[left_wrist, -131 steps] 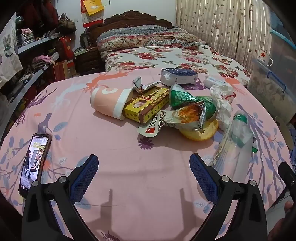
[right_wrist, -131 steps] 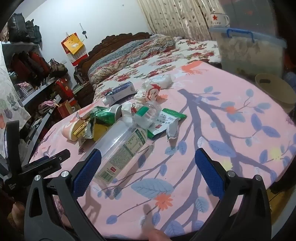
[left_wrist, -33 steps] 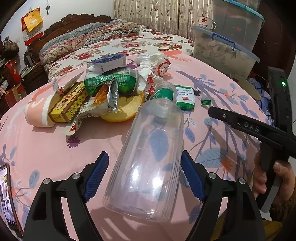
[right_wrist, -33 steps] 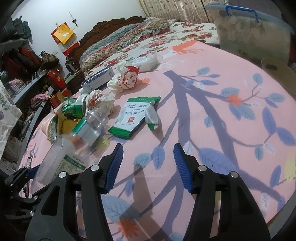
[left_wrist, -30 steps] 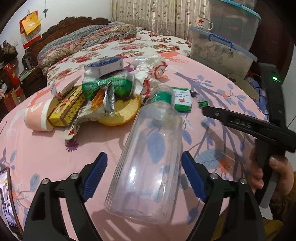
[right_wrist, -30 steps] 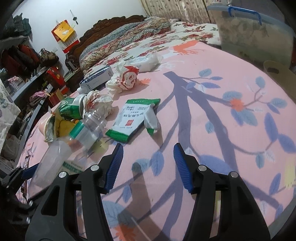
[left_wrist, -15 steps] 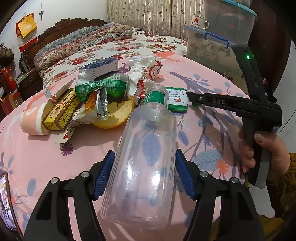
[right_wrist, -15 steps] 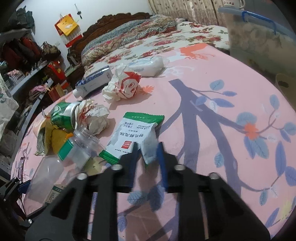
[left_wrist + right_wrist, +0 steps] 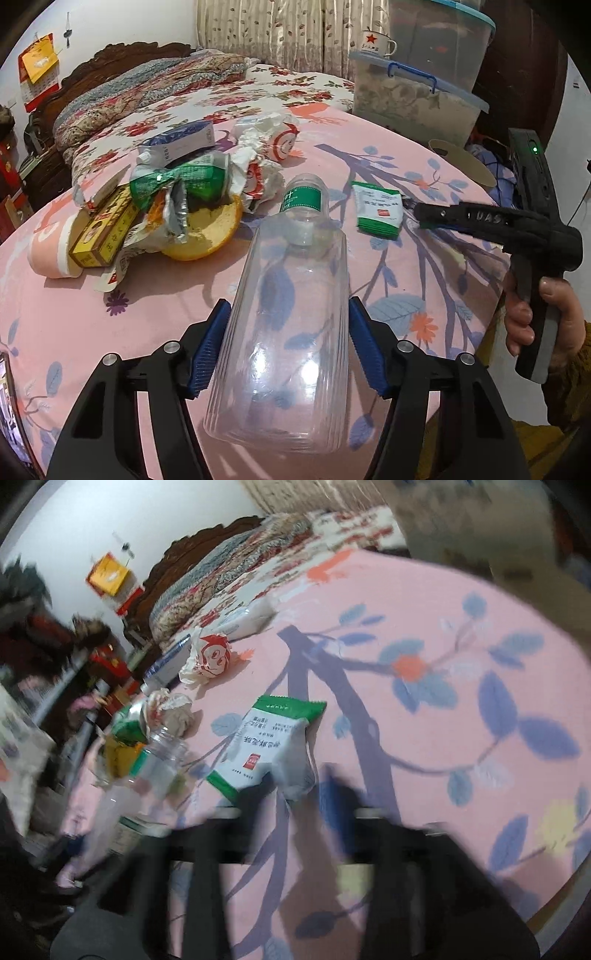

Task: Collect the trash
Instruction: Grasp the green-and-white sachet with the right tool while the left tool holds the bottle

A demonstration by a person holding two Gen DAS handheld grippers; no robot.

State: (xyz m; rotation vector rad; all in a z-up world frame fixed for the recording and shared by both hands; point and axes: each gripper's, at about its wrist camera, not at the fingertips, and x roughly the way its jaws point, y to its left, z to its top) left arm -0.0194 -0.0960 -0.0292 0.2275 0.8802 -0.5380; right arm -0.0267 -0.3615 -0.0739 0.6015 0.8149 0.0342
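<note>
My left gripper [image 9: 286, 345] is shut on a clear plastic bottle [image 9: 291, 295] with a green neck label, lying lengthwise between the blue pads [image 9: 210, 350]. The bottle also shows in the right wrist view [image 9: 147, 775]. A green and white packet [image 9: 376, 214] lies on the pink tablecloth [image 9: 147, 314]. My right gripper [image 9: 299, 790] is blurred; its fingers look closed on the packet's [image 9: 266, 746] near corner. From the left wrist view the right gripper's tip [image 9: 419, 214] touches the packet's right edge.
A trash pile sits at the left: yellow box [image 9: 105, 229], orange half [image 9: 207, 232], green wrapper [image 9: 177, 181], crumpled paper [image 9: 266, 151], blue carton [image 9: 177, 142], pink cup [image 9: 50, 247]. A storage box [image 9: 413, 99] and a bed [image 9: 221, 88] stand behind the table.
My left gripper closed onto the bottle. My right gripper closed and moved forward to the green and white packet; its view is now tilted and blurred.
</note>
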